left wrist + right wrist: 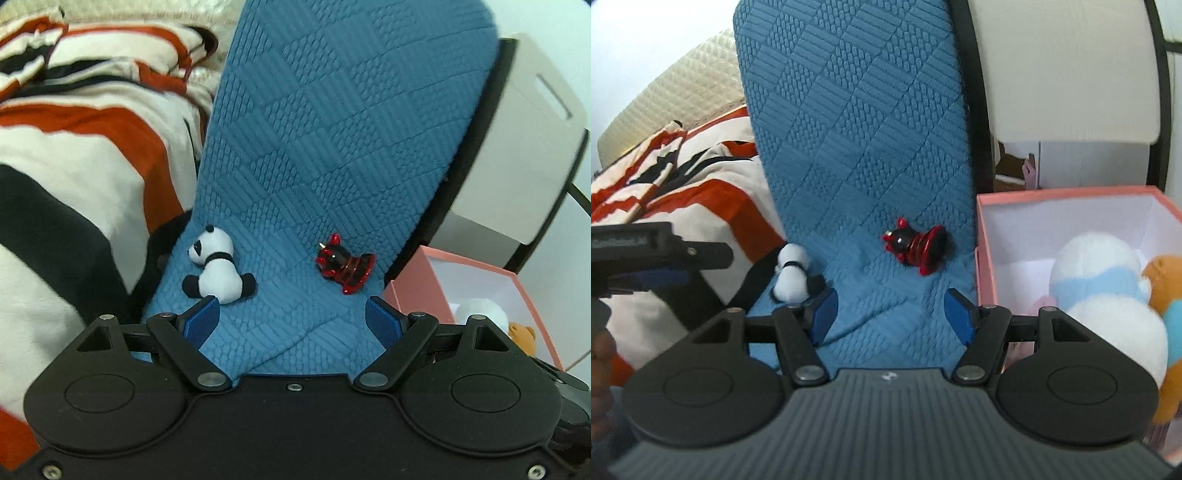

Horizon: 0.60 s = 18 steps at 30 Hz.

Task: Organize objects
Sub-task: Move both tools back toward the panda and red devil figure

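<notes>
A small plush panda [218, 267] and a red-and-black glossy figurine [343, 264] lie on a blue quilted cloth [332, 147]. My left gripper [291, 319] is open and empty, just short of the panda, which lies by its left finger. In the right wrist view the panda [790, 273] lies left and the figurine [916, 249] straight ahead. My right gripper [890, 314] is open and empty, a short way before the figurine. A pink box [1071, 206] at the right holds a white-and-blue plush [1100, 280] and an orange plush [1167, 295].
A striped orange, black and cream blanket [81, 177] is bunched at the left. A white storage bin [528, 140] in a black frame stands behind the pink box [472, 291]. The left gripper's body [646, 254] shows at the left of the right wrist view.
</notes>
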Motion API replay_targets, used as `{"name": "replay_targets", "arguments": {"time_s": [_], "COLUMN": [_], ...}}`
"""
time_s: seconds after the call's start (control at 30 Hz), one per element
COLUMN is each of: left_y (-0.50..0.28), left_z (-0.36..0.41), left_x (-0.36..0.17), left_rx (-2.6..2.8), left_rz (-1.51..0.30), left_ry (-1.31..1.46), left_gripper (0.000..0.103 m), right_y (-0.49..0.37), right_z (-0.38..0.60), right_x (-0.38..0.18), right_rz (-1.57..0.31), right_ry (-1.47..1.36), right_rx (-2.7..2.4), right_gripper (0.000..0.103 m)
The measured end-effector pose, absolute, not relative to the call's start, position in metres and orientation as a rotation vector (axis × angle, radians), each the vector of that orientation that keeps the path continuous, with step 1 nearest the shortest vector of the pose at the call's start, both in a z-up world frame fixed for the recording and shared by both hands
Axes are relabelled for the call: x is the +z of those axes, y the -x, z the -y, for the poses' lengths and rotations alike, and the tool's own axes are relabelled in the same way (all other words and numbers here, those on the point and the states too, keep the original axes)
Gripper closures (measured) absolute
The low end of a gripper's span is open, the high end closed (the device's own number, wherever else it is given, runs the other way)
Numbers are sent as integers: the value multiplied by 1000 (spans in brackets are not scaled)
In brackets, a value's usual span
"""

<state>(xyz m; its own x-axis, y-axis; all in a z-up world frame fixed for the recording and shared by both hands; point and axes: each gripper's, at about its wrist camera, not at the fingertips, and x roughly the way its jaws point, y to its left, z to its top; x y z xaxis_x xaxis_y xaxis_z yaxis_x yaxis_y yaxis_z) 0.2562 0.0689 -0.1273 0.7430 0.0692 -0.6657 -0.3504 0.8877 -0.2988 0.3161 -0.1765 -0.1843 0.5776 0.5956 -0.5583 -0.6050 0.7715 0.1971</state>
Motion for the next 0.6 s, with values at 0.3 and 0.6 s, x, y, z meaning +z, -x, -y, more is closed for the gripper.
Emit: {"name": "replay_targets", "arguments": {"time_s": [0.3, 0.6], "left_y": [-320, -350], "left_z": [-90, -112], "left_x": [-160, -196], "left_rx": [288, 318], "left_rz": [-770, -840], "left_ry": [483, 499], "left_gripper": [18, 18], "right_y": [-366, -411], "right_z": [141, 95], "right_x": [-189, -202], "right_rz": [-621, -628], "right_ry": [132, 219], "right_rx": [726, 789], "right_gripper": [14, 14]}}
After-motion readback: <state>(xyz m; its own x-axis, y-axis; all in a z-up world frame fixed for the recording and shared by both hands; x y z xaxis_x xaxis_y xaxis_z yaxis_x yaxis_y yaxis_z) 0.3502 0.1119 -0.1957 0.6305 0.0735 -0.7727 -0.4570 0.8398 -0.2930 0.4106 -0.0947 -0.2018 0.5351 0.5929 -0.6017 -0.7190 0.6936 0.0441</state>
